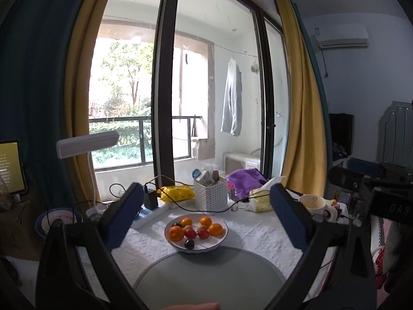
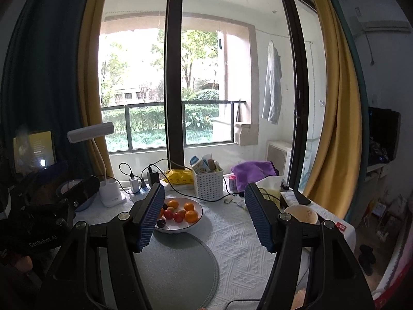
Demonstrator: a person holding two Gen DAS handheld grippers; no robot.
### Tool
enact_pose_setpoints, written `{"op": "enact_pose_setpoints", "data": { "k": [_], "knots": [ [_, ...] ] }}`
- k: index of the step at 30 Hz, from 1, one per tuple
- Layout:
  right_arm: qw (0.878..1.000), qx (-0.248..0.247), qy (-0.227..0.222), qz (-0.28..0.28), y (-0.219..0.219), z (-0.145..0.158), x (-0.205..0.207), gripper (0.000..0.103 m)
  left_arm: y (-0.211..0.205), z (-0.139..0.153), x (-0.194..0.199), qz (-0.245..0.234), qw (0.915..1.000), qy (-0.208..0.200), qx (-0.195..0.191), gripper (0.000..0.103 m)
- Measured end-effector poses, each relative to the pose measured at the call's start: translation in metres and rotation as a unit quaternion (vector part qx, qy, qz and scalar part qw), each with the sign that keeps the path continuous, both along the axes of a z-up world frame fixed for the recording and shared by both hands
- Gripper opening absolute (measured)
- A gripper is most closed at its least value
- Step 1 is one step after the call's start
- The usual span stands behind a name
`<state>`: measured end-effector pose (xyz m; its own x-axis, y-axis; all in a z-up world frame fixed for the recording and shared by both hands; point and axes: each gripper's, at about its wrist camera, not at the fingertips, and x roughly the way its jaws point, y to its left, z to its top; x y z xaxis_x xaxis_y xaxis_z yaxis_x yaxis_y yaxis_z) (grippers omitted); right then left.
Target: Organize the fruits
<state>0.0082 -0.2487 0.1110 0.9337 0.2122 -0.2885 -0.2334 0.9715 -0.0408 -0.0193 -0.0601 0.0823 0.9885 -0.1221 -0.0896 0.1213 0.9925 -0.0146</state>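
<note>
A white bowl (image 1: 222, 237) sits on the white tablecloth and holds several oranges (image 1: 176, 233), small red fruits (image 1: 190, 233) and a dark plum (image 1: 189, 244). The bowl also shows in the right wrist view (image 2: 198, 215), partly behind a finger. A round grey-green mat (image 1: 209, 281) lies just in front of the bowl. My left gripper (image 1: 206, 206) is open and empty, raised above the table with the bowl between its fingers in view. My right gripper (image 2: 205, 217) is open and empty, to the right of the bowl.
A white woven basket (image 1: 210, 193) of packets, a yellow bag (image 1: 176, 192), a power strip with chargers (image 1: 152, 210), a tissue pack (image 1: 260, 199), a purple cloth (image 1: 245, 178) and a mug (image 1: 313, 202) stand behind the bowl. A desk lamp (image 1: 86, 144) stands at left.
</note>
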Motion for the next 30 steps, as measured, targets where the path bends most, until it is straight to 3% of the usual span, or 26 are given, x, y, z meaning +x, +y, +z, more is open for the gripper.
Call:
{"op": "enact_pose_setpoints", "data": {
  "k": [30],
  "knots": [
    [0.999, -0.01, 0.031, -0.01, -0.007, -0.01, 0.01, 0.068, -0.004, -0.001, 0.004, -0.008, 0.9999, 0.013, 0.002, 0.099]
  ]
}}
